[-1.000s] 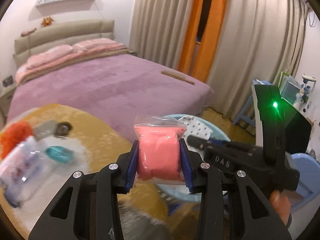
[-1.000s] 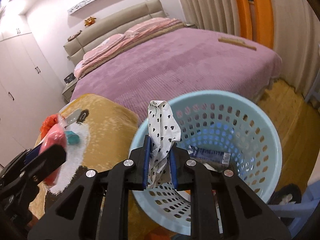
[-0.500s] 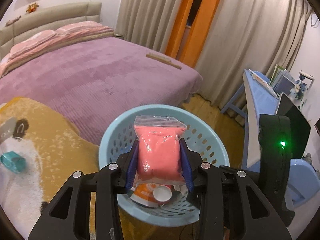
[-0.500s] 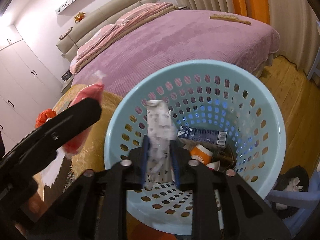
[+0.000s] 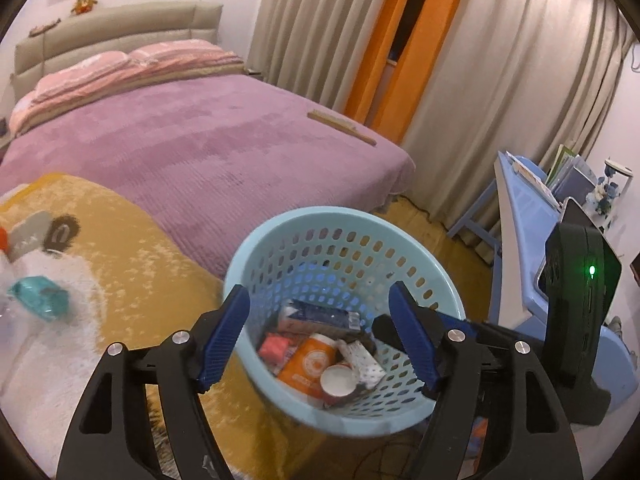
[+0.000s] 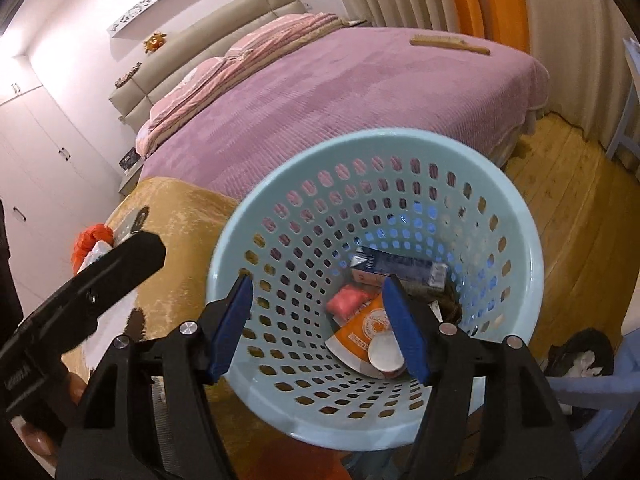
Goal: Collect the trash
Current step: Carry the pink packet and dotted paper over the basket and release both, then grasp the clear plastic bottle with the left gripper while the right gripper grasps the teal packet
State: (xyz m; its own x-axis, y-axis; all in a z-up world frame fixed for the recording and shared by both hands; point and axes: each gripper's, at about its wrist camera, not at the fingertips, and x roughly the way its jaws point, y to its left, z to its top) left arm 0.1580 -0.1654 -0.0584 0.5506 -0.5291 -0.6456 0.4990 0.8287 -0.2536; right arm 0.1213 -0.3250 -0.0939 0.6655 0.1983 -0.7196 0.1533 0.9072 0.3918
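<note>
Opening jaws on both: we note left gripper (image 5: pixel 320 336) and right gripper (image 6: pixel 320 324) now apart, empty, over pale-blue perforated plastic basket (image 6: pixel 532 264). Pink zip bag (image 6: pixel 347 300) and polka-dot wrapper (image 5: pixel 366 364), clamped a second ago, lie inside. Teal packet (image 5: pixel 38 297) remains on yellow rug (image 5: pixel 132 248): next pickup, we judge.
</note>
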